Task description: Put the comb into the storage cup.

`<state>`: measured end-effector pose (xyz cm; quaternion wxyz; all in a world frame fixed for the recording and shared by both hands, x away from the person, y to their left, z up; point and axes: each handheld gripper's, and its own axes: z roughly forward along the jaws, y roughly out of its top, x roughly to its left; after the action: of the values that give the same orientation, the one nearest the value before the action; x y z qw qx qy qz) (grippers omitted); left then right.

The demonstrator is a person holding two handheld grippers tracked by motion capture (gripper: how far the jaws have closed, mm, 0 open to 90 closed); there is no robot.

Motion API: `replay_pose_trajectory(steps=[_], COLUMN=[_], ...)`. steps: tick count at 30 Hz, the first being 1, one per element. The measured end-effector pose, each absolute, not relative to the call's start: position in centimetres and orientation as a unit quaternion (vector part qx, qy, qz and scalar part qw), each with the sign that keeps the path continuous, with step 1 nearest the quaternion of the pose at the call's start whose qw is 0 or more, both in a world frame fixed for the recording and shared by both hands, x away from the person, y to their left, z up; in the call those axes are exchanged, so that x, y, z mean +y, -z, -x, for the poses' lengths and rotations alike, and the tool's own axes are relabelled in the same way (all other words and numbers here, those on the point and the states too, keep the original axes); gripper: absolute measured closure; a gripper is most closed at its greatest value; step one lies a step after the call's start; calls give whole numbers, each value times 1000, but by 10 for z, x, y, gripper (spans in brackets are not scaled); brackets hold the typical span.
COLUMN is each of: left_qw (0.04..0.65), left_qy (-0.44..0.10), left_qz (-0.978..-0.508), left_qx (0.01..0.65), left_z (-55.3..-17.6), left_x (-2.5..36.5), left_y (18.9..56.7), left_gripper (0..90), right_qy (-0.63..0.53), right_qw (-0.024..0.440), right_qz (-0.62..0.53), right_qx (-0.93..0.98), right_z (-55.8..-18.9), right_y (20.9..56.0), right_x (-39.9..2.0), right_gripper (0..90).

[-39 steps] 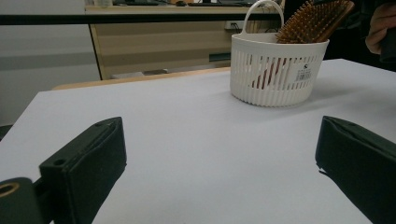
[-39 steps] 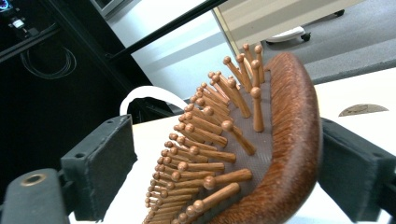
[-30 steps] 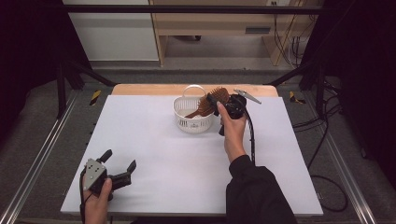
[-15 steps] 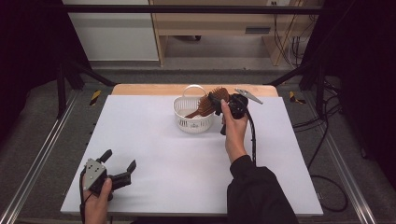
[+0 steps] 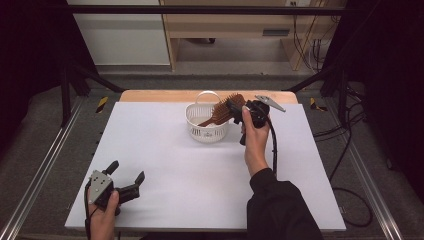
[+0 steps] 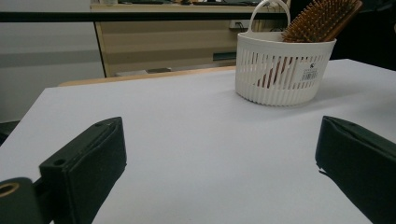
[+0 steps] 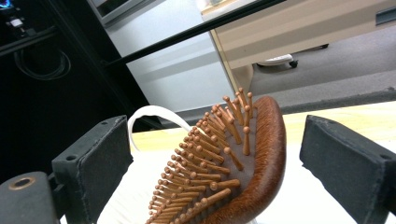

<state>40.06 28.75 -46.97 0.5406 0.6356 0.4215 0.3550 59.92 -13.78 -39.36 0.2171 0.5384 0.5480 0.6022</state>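
High view first: a small white slotted plastic basket (image 5: 207, 125) with a hoop handle stands on the smooth white table (image 5: 165, 150), toward the far edge. A brown wooden paddle hairbrush (image 5: 224, 111) with peg bristles leans in it, handle down inside, head sticking out over the right rim. The right gripper (image 5: 236, 106) is at the brush head; from here it is hard to tell whether its jaws touch the wood. The left gripper (image 5: 127, 176) sits near the front left corner, jaws spread, holding nothing.

Left gripper view: two matte black jaws stand wide apart over bare table. The ribbed basket (image 6: 282, 70) shows a small label on its wall, and the brush's handle is half hidden behind the slats while the bristled head (image 6: 322, 21) is cut off at the top.

Right gripper view: the jaws are parted on either side of the glossy hairbrush head (image 7: 233, 172), with gaps visible on both sides. The basket's white handle (image 7: 152, 114) arcs behind it.
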Motion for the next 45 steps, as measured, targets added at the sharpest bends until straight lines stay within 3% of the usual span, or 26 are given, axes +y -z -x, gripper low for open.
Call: replay_pose_trajectory(steps=[30,45], left_qw=[533,533], left_qy=[-363,-364], left_qz=[-638,-637], left_qx=[421,421], left_z=[-402,-402], left_x=[288,289], left_y=[470,470], left_gripper=[20,20], right_qy=[-568,-556], right_qw=[280,360], right_qz=[-492,-432], right_qx=[597,612], right_z=[-587,-579], right_y=[358,350], right_x=[-163,-164], right_gripper=[104,77])
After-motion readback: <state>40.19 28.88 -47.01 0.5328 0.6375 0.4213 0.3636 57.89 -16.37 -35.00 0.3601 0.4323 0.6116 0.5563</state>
